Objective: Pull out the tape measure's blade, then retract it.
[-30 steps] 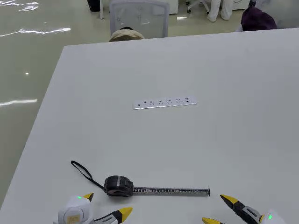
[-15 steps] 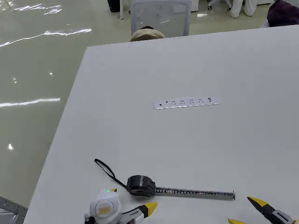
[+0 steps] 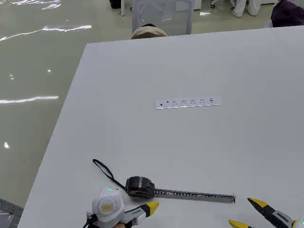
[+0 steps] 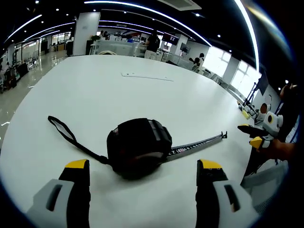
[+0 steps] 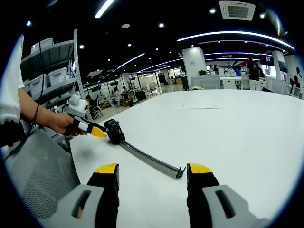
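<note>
A black tape measure (image 3: 140, 186) lies near the front of the white table (image 3: 190, 142). Its blade (image 3: 194, 194) is drawn out to the right and ends in a hook (image 3: 233, 197). Its strap (image 3: 102, 168) trails left. My left gripper (image 3: 142, 210) hovers open just on the near side of the case. In the left gripper view the case (image 4: 138, 147) sits between and ahead of the yellow tips of that gripper (image 4: 142, 164), untouched. My right gripper (image 3: 244, 213) is open near the hook; in its own view the right gripper (image 5: 153, 168) flanks the hook (image 5: 179, 172).
A white power strip (image 3: 187, 102) lies flat mid-table. The table's left edge (image 3: 61, 128) drops to a shiny floor. A chair (image 3: 161, 16) and a person's head stand at the far edge. My hand and left gripper (image 5: 92, 130) appear by the case (image 5: 114, 130).
The head camera has shifted, so the whole scene sits further right. The left gripper has edged a little closer to the case. The blade's length looks unchanged.
</note>
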`<state>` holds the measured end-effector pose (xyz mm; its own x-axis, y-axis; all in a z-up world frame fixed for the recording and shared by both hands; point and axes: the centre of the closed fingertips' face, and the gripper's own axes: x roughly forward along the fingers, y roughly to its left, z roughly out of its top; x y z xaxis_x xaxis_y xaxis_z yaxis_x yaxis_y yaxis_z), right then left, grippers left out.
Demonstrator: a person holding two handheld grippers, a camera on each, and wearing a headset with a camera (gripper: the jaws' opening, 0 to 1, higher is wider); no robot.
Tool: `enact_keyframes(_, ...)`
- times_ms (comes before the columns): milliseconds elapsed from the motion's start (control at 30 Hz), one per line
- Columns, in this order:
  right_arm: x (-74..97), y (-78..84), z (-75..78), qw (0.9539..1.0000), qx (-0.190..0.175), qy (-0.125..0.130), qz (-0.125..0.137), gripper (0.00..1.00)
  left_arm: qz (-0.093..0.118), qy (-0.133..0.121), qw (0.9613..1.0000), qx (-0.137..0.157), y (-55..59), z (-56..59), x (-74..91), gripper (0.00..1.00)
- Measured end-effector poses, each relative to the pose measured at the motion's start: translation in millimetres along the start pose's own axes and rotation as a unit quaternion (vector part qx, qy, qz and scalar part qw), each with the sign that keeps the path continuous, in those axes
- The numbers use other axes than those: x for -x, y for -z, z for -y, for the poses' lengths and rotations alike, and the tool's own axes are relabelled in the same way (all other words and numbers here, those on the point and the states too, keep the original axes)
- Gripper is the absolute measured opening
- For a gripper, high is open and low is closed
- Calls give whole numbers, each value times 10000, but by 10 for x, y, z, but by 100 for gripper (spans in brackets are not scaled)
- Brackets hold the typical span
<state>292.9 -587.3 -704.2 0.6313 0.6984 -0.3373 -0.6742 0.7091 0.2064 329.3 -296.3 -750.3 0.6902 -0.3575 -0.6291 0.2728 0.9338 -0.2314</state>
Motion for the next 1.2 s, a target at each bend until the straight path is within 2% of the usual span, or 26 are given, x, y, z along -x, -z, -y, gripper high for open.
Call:
enact_keyframes(300,-34,65,15,9999,-17,-41,-91,57,-81,10,10000,27,-3,46,-63,91)
enact_keyframes(1067,-45,112,94,9997,19,-123,-231,57,-197,-141,9995,220,-7,44,-210,90)
enact_keyframes(1200,-48,119,122,9996,14,-120,-244,56,-191,-127,9993,279,-27,92,-240,90)
